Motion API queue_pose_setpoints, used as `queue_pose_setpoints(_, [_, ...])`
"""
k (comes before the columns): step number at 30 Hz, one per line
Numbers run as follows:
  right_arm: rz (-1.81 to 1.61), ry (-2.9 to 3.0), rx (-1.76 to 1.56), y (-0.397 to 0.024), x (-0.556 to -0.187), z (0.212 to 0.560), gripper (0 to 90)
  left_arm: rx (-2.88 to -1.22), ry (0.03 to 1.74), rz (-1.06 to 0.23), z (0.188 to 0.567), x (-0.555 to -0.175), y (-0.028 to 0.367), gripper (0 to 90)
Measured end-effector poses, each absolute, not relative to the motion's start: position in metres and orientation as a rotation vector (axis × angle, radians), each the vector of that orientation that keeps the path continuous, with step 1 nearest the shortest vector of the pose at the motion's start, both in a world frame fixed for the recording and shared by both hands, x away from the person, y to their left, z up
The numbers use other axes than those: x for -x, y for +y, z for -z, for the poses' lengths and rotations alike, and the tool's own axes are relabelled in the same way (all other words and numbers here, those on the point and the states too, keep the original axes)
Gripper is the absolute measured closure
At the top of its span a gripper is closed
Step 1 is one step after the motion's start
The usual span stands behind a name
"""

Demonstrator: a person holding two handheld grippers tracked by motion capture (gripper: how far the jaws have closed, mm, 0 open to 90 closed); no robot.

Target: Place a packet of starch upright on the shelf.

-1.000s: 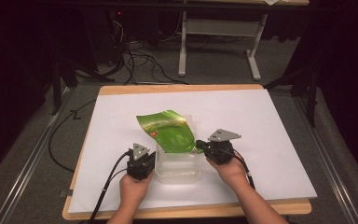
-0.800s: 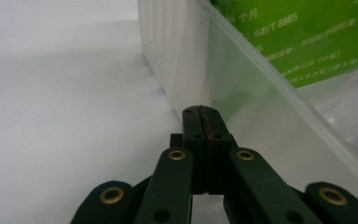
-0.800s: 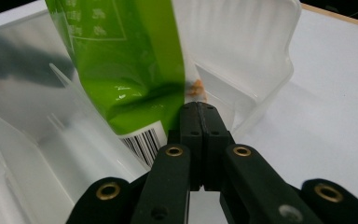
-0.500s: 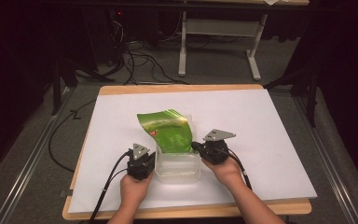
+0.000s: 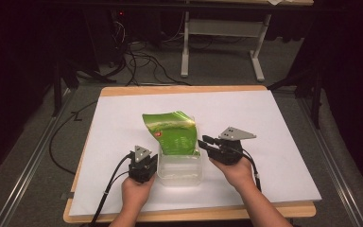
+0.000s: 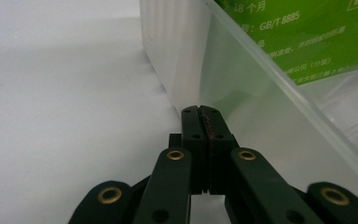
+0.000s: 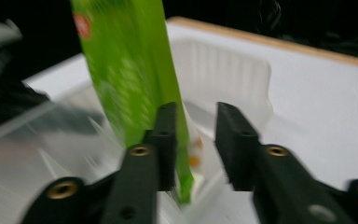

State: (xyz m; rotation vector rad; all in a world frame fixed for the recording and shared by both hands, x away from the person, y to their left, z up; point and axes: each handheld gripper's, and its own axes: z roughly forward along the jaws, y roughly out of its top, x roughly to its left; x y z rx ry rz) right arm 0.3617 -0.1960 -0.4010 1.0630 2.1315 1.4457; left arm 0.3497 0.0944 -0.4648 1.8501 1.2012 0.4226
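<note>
Released, the green bag (image 5: 171, 133) now stands in the clear tub (image 5: 179, 171).
Right gripper (image 5: 203, 141) has just parted its jaws, nothing clamped; left gripper (image 5: 145, 173) closed beside the tub wall.

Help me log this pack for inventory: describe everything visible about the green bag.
The green bag is a glossy foil-like pouch with pale print, a small red mark near one edge and lines of white text. It stands tilted, its lower end inside the clear plastic tub and its top leaning away over the white table cover. Its edge lies between the jaws of the right gripper, which have just been opening and stand apart.
</note>
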Motion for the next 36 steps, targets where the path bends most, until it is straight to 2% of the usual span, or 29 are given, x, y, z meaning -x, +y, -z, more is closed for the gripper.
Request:
queue_pose_setpoints(3, [-1.545, 2.095, -1.04, -0.187, -0.367, 0.391, 45.8, -1.854, 1.201, -0.429, 0.464, -0.348, 0.094, 89.8])
queue_pose_setpoints(6, [-1.565, 2.1, -1.041, -0.18, -0.373, 0.392, 48.0, -1.854, 1.206, -0.43, 0.464, -0.348, 0.093, 90.0])
queue_pose_setpoints(7, [-1.541, 2.115, -1.036, -0.175, -0.377, 0.395, 51.9, -1.851, 1.208, -0.429, 0.464, -0.348, 0.093, 90.0])
queue_pose_setpoints(8, [-1.527, 2.137, -1.025, -0.172, -0.38, 0.398, 61.7, -1.846, 1.211, -0.426, 0.464, -0.348, 0.093, 90.0])
queue_pose_setpoints(11, [-1.491, 2.164, -1.001, -0.172, -0.379, 0.404, 81.2, -1.848, 1.21, -0.419, 0.465, -0.347, 0.094, 90.0])
queue_pose_setpoints(13, [-1.479, 2.168, -1.033, -0.177, -0.379, 0.409, 84.8, -1.852, 1.204, -0.42, 0.464, -0.347, 0.094, 90.0])
queue_pose_setpoints(16, [-1.459, 2.166, -1.049, -0.182, -0.378, 0.416, 85.6, -1.858, 1.202, -0.426, 0.464, -0.346, 0.093, 90.0])
queue_pose_setpoints(31, [-1.435, 2.166, -1.041, -0.183, -0.374, 0.419, 84.0, -1.873, 1.196, -0.43, 0.463, -0.346, 0.093, 90.0])
queue_pose_setpoints(34, [-1.433, 2.165, -1.057, -0.183, -0.376, 0.417, 75.3, -1.872, 1.195, -0.427, 0.461, -0.348, 0.097, 85.2])
queue_pose_setpoints(36, [-1.439, 2.165, -1.058, -0.184, -0.375, 0.415, 63.3, -1.856, 1.199, -0.431, 0.456, -0.35, 0.102, 80.5])
